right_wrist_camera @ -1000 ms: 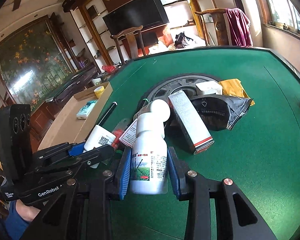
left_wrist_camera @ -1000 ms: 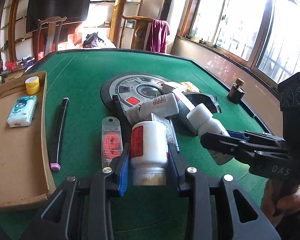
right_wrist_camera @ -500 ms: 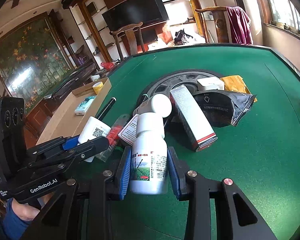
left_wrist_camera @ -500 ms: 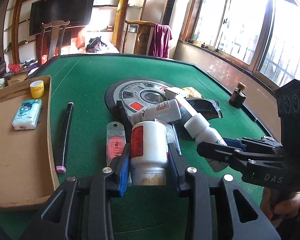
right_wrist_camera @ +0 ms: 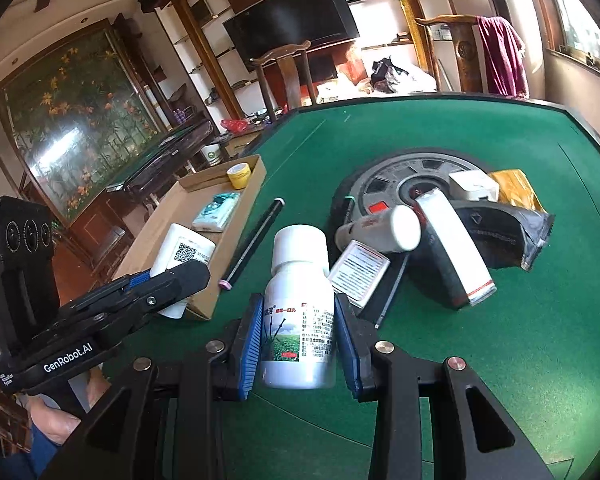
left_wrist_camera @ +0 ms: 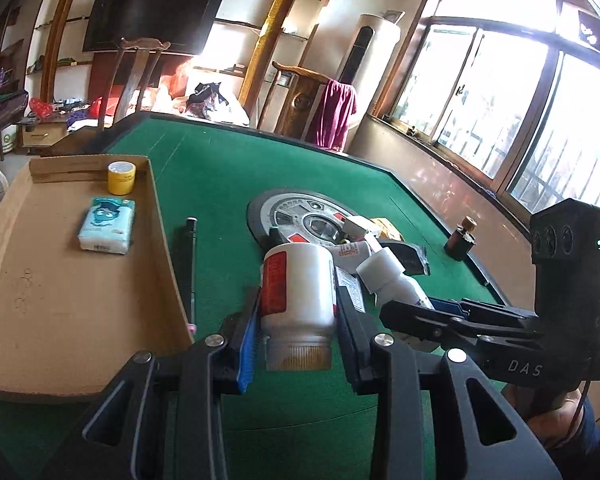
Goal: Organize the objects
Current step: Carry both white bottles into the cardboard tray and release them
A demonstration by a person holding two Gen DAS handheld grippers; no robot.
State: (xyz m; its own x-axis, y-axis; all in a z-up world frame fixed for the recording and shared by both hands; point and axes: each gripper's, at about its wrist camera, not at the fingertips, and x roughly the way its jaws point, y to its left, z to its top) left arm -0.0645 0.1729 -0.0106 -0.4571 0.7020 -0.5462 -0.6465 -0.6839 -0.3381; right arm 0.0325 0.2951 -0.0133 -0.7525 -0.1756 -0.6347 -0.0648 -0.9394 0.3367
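Bottles fill both grippers: the left gripper is clamped on a white jar with a red label, its cap toward the camera, raised just beside the cardboard tray; the right gripper squeezes a white bottle with a green label, cap pointing away, near the tray's corner. Inside the tray lie a tissue pack and a yellow tape roll. A black marker lies alongside the tray, on the green table.
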